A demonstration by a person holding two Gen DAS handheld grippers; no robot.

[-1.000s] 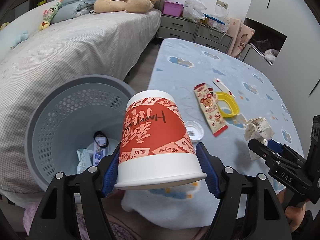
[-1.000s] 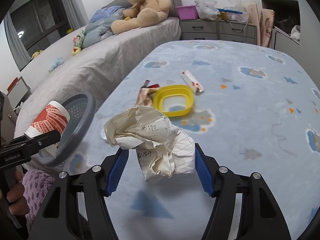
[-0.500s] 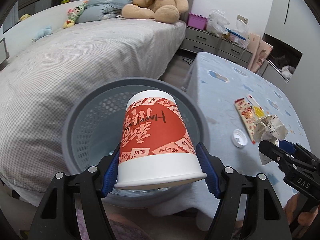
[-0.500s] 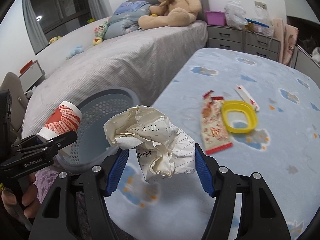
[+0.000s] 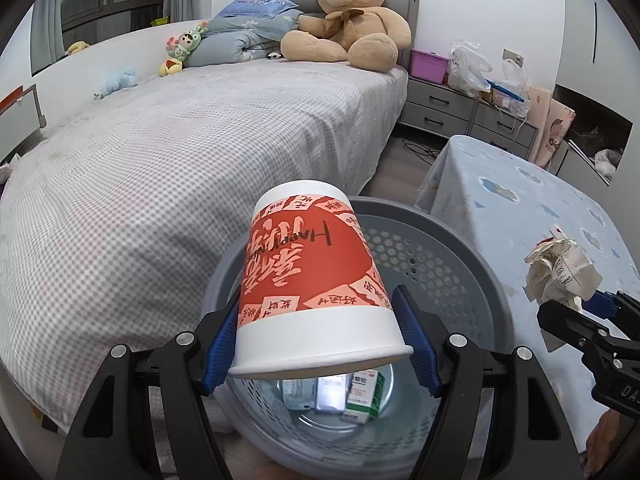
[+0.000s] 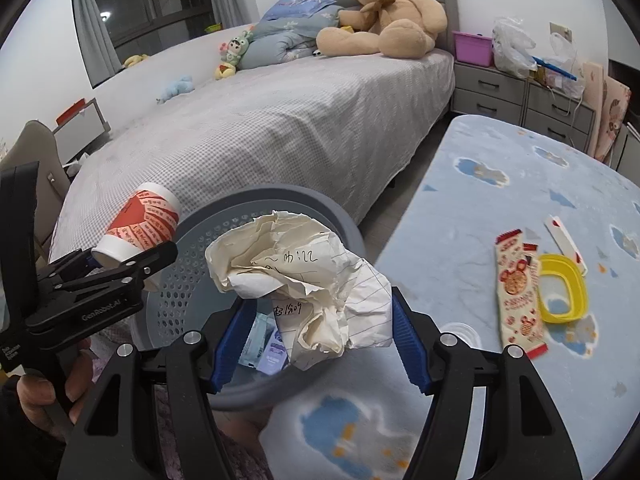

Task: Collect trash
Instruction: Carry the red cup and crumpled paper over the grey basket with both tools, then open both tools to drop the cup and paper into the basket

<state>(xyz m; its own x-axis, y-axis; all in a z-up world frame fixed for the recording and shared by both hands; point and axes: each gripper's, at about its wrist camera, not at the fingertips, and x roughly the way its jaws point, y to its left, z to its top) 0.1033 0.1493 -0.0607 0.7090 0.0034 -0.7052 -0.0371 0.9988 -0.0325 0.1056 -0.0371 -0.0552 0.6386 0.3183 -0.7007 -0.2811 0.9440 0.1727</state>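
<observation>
The cup (image 5: 312,280) hangs over the bin (image 5: 472,248), held tight by the left gripper (image 5: 320,344). The paper ball (image 6: 300,280) hangs over the bin too, squeezed in the right gripper (image 6: 316,340). This is the dropping step. Next, I think, both jaws open so the 2 things fall in.

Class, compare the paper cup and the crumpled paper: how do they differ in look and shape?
The paper cup is smooth, intact and printed red and white; the crumpled paper is a wrinkled, lined, off-white ball with handwriting. The cup keeps its round form; the paper has none. Both are held in tongs by the grey basket.
</observation>
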